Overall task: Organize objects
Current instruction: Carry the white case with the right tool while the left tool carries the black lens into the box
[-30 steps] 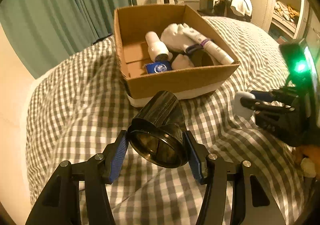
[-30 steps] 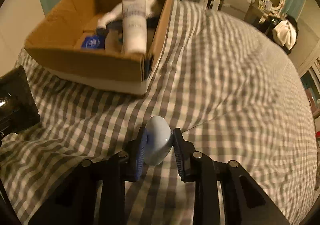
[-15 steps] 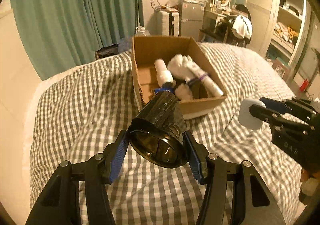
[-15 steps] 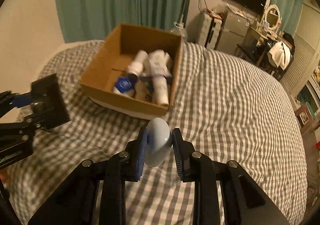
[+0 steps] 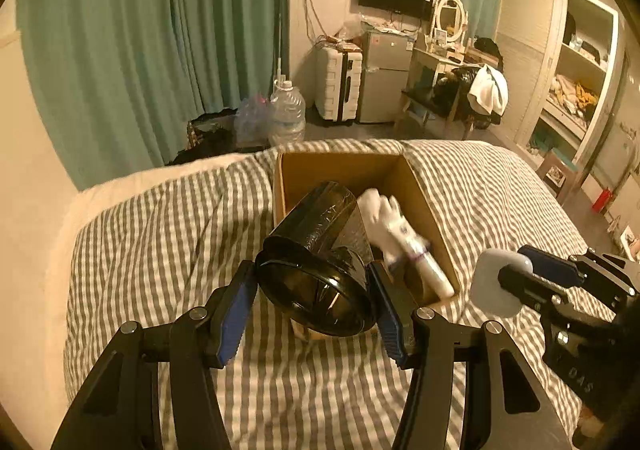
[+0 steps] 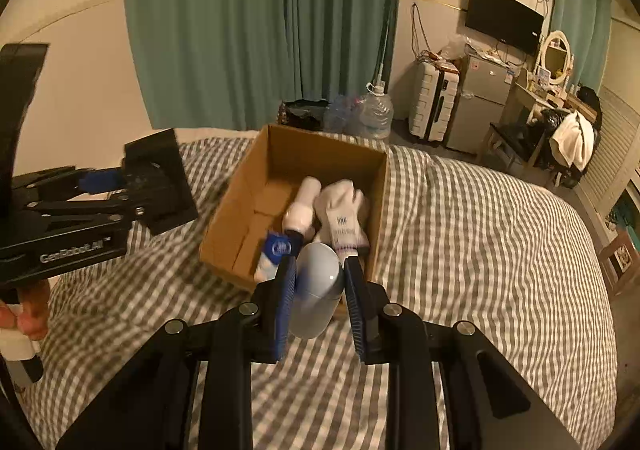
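Observation:
My left gripper (image 5: pixel 314 298) is shut on a dark, glossy plastic cup (image 5: pixel 316 270), held on its side above the checked bed, in front of the cardboard box (image 5: pixel 424 194). My right gripper (image 6: pixel 318 290) is shut on a pale blue-white oval bottle (image 6: pixel 316 290), also held above the bed before the box (image 6: pixel 236 206). The box holds a white tube (image 6: pixel 302 206), a white glove (image 6: pixel 342 210) and a blue-capped item (image 6: pixel 278 248). The right gripper with the bottle (image 5: pixel 498 284) shows in the left wrist view; the left gripper (image 6: pixel 100 186) shows in the right wrist view.
The box rests on a grey-and-white checked bedspread (image 6: pixel 480 250). Beyond the bed are green curtains (image 5: pixel 160 50), water jugs (image 5: pixel 286 114), a white suitcase (image 5: pixel 338 88), a small fridge (image 5: pixel 384 74), a cluttered desk with a chair (image 5: pixel 460 90) and shelves (image 5: pixel 576 90).
Both grippers have risen well above the bed with their objects still held, so the box looks smaller and lower and more of the room shows.

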The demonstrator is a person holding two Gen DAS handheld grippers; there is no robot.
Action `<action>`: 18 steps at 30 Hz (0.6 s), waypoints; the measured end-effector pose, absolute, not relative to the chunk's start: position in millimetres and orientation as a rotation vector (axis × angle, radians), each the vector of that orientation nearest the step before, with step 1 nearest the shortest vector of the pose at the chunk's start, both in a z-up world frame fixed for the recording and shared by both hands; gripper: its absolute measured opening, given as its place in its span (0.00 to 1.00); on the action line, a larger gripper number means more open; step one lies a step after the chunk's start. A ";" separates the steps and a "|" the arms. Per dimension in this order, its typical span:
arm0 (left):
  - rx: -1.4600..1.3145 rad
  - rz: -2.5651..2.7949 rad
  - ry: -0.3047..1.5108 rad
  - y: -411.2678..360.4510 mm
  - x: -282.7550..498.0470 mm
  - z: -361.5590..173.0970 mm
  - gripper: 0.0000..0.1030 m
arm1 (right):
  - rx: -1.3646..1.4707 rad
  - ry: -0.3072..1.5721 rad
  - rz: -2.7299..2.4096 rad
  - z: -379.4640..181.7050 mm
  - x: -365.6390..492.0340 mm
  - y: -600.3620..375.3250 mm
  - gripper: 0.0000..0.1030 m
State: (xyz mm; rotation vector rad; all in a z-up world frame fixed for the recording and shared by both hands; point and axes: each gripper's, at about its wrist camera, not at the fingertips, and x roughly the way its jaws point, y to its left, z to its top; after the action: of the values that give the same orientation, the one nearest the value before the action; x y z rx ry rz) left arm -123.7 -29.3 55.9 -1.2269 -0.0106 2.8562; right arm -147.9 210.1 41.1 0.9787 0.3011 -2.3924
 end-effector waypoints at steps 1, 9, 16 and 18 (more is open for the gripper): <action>-1.219 2.854 -0.009 -28.7 -131.0 56.9 0.56 | 0.975 0.302 -2.389 42.2 -152.9 207.3 0.24; -1.219 2.827 0.088 -17.4 -192.6 45.7 0.56 | 0.990 0.279 -2.355 31.4 -195.6 186.4 0.23; -1.233 2.766 0.146 -13.4 -233.8 11.6 0.56 | 1.074 0.277 -2.306 -15.6 -229.3 171.7 0.22; -1.247 2.743 0.153 -12.3 -244.2 2.1 0.56 | 1.089 0.282 -2.287 -25.3 -235.2 168.7 0.22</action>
State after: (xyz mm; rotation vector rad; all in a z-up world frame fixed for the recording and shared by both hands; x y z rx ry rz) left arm -244.2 -12.3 2.1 -1.2470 0.1534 2.7432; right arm -235.2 168.7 -25.3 1.0888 0.2823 -2.2865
